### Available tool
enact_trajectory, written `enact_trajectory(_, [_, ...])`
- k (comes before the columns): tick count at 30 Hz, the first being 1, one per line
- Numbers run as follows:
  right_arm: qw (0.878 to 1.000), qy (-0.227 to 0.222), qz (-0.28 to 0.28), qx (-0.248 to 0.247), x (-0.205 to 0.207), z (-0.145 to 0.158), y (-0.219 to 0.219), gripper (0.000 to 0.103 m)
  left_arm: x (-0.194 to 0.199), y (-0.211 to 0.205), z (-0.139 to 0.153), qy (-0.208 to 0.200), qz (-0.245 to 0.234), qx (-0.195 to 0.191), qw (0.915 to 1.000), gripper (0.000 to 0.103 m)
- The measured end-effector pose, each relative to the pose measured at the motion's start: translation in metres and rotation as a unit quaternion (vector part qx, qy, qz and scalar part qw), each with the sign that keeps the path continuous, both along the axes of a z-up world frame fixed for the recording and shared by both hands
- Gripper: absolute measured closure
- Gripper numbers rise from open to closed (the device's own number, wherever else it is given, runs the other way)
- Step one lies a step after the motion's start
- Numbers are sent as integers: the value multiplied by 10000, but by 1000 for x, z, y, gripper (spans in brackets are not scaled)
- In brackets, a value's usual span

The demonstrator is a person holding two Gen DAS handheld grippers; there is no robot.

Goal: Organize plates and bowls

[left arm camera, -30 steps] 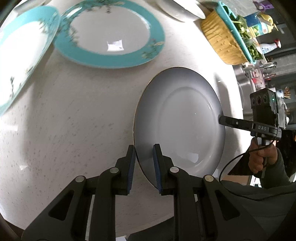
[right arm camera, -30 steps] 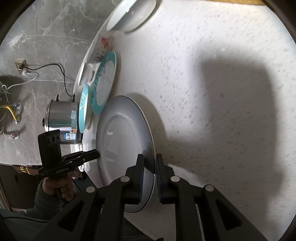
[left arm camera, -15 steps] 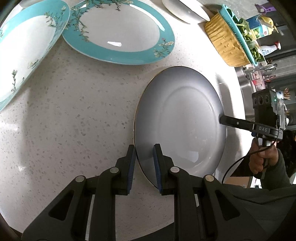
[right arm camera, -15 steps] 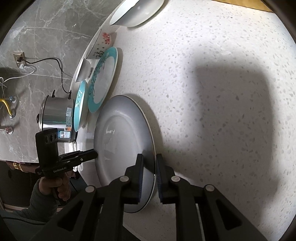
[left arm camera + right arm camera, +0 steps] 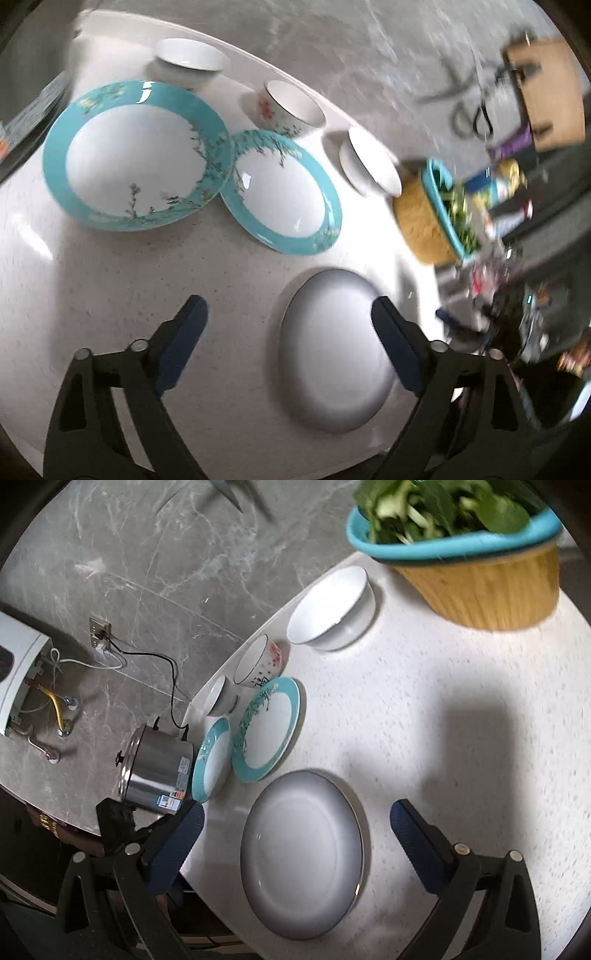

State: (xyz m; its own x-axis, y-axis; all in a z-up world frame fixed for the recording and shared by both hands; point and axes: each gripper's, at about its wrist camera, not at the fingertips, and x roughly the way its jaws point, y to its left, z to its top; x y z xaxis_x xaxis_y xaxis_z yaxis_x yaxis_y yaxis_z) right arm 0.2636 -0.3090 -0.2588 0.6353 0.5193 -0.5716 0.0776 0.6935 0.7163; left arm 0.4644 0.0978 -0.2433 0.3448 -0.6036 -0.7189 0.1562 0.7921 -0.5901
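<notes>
While both jaws have just been opening, nothing sits between them: the left hand-held gripper (image 5: 288, 339) and right hand-held gripper (image 5: 295, 842) stand wide, clear of the grey plate (image 5: 303, 853). It lies flat on the worktop (image 5: 424, 720), directly ahead and below both. The teal plates (image 5: 136, 155) lie further ahead, nearer the left.

**Blur at the right, edges cutting the rest**

In the left wrist view the right side smears with motion blur; the bottles (image 5: 506, 184) and clutter there cannot be told apart; the right gripper (image 5: 480, 328) is a dark blur at the right edge. In the right wrist view the top edge crops the greens (image 5: 443, 506); the steel pot (image 5: 159, 771) partly hides one teal plate (image 5: 212, 764).
</notes>
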Motion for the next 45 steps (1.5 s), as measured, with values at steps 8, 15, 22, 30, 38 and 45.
enact_trajectory(8, [9996, 212, 115, -111, 42, 15, 35, 12, 5, -19, -15, 256, -78, 722, 9970, 13])
enact_trajectory(15, [9974, 377, 502, -342, 107, 17, 39, 26, 33, -28, -36, 445, 318, 988, 9936, 13])
enact_trajectory(22, [9925, 567, 1075, -140, 167, -17, 36, 44, 64, -32, -48, 478, 758, 1024, 9907, 13])
enact_trajectory(30, [9835, 1038, 1411, -446, 204, -40, 46, 44, 90, -50, -61, 628, 944, 1212, 9861, 14])
enact_trajectory(38, [9713, 1311, 1818, -792, 242, -39, 63, 44, 105, -54, -71, 843, 1074, 1128, 9842, 22])
enact_trajectory(45, [9697, 1416, 1879, -653, 255, -54, 58, 44, 118, -53, -75, 845, 1128, 941, 9855, 22])
